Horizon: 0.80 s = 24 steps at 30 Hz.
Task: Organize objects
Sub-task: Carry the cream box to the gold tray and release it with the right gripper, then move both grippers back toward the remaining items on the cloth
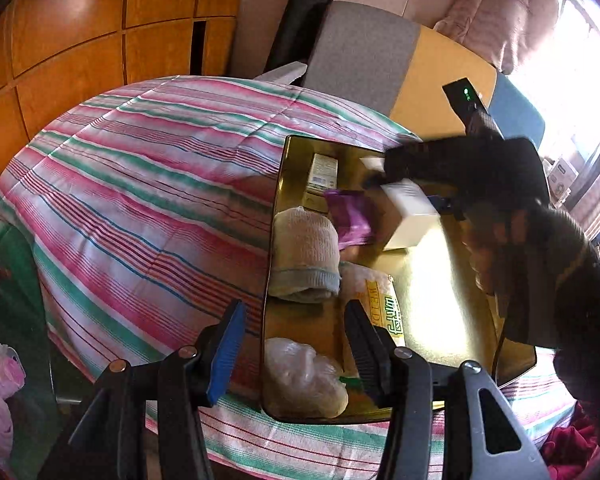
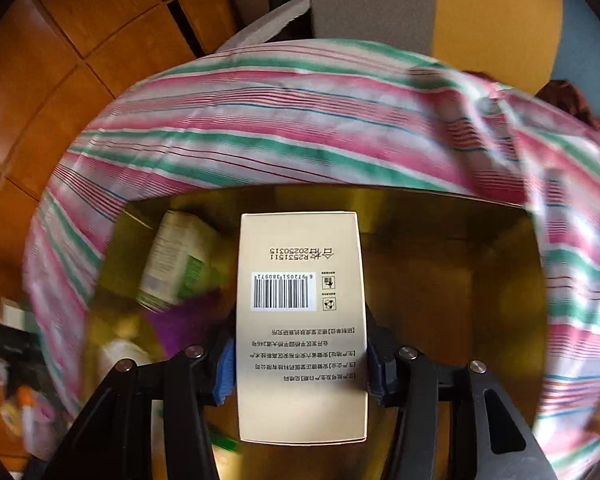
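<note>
A gold tray (image 1: 432, 312) lies on the striped cloth (image 1: 148, 184). It holds a rolled beige towel (image 1: 304, 256), a purple packet (image 1: 352, 216), a small barcoded carton (image 1: 322, 172), a yellow-green packet (image 1: 380, 304) and a clear plastic bag (image 1: 304, 376). My right gripper (image 2: 300, 372) is shut on a beige box (image 2: 300, 320) with a barcode, its pads on the box's two long sides, over the tray (image 2: 460, 280). The left wrist view shows that box (image 1: 412, 212) tilted above the tray's far part. My left gripper (image 1: 294, 320) hangs open and empty over the tray's near left edge.
Wooden cabinet doors (image 1: 80, 40) stand behind the cloth-covered surface. A grey and yellow chair back (image 1: 364, 56) is at the far side. A person's dark sleeve (image 1: 560, 280) reaches in from the right. Bags and small items lie on the floor at the left (image 1: 0, 380).
</note>
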### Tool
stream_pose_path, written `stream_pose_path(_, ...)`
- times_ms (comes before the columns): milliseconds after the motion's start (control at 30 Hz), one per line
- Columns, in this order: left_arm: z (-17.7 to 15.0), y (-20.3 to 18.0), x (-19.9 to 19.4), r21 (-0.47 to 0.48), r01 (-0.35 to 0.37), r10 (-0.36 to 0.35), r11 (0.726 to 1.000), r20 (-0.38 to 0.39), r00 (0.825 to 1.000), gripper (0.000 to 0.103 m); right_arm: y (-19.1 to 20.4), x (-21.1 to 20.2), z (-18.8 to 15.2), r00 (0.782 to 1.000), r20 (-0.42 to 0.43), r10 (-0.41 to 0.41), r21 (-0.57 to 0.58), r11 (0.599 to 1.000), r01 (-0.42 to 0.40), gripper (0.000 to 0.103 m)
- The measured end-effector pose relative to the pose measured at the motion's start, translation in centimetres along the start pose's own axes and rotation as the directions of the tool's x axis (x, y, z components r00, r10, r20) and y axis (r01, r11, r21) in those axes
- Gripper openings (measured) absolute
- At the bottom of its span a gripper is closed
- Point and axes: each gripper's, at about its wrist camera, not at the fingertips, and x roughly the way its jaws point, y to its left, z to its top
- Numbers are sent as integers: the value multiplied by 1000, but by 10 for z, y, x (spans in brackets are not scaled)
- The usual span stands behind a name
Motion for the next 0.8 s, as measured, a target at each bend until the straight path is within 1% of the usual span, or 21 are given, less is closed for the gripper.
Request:
stream_pose_path(33, 0, -1, 0, 0, 1, -1, 1000, -2, 1000, 51, -1, 3, 1, 997, -4, 73, 45, 996, -73, 74)
stream_pose_path(100, -2, -2, -1, 4, 1, -1, 1000, -2, 1000, 51, 1, 3, 1, 994, 15, 111, 70, 991, -112, 77)
stream_pose_path(167, -3, -3, -1, 7, 4, -4, 1000, -1, 1000, 51, 2, -1, -3, 993, 23, 113, 61, 992, -114, 82)
stream_pose_path(267, -3, -7, -4, 13, 5, -5, 1000, 3, 1000, 51, 1, -17, -11, 993, 55, 105, 49, 993, -108, 86)
stream_pose_path(333, -3, -12, -7, 24, 7, -8, 1000, 12, 1000, 51, -3, -29, -17, 992, 72, 101, 40, 994, -104, 90)
stream_pose_path(533, -5, -24, -18, 60, 5, -7, 998, 32, 999, 52, -16, -73, -41, 986, 152, 66, -3, 998, -66, 99)
stream_pose_path(700, -8, -35, -25, 89, 9, -13, 996, 43, 999, 52, -28, -112, -71, 974, 225, 9, -72, 997, 8, 103)
stream_pose_path(800, -10, -43, -28, 109, 13, -18, 994, 47, 999, 52, -40, -135, -94, 961, 273, -32, -99, 993, 62, 103)
